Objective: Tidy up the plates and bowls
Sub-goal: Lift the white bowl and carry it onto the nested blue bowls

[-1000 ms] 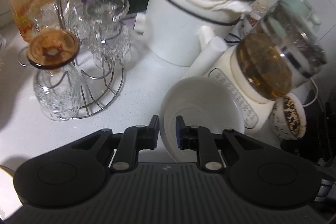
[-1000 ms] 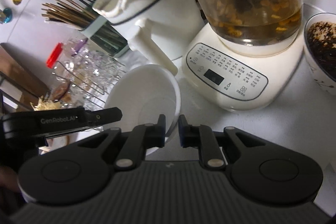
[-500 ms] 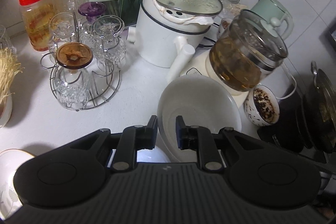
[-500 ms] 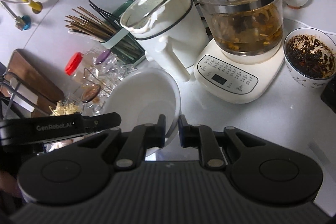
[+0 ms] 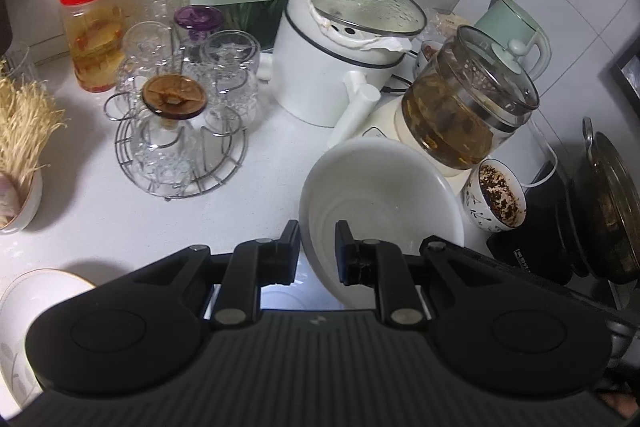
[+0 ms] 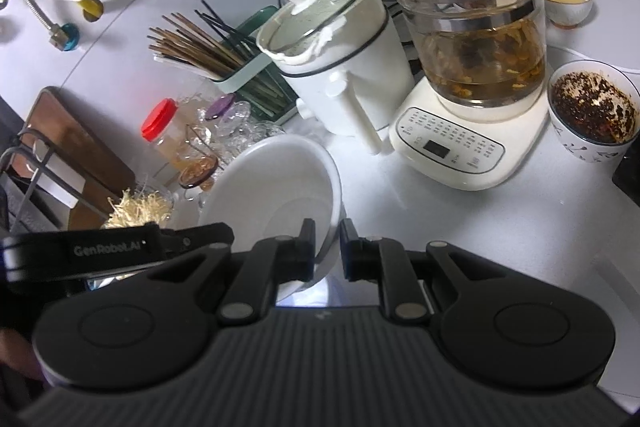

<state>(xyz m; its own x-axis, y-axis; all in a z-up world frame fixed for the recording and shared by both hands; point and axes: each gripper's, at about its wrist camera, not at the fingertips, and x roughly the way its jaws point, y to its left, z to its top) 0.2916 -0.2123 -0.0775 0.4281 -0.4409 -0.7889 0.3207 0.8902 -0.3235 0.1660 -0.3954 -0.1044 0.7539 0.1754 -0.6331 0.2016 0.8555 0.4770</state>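
Since a second ago the white bowl (image 5: 380, 187) has risen and drawn back from the glass tea kettle (image 5: 468, 107), held tilted above the desk (image 5: 100, 227). One bowl, two grippers: left gripper (image 5: 317, 247) and right gripper (image 6: 327, 245) each pinch opposite rims, jaws nearly closed. It looks stiff, glazed, slippery, breakable; the rim is the best hold.

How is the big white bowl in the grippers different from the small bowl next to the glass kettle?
The big white bowl is plain, empty and tilted, with both the left gripper and the right gripper closed on its rim. The small bowl has a leaf pattern outside, holds dark speckled residue and stands upright on the counter, ungripped. Both are round and white.
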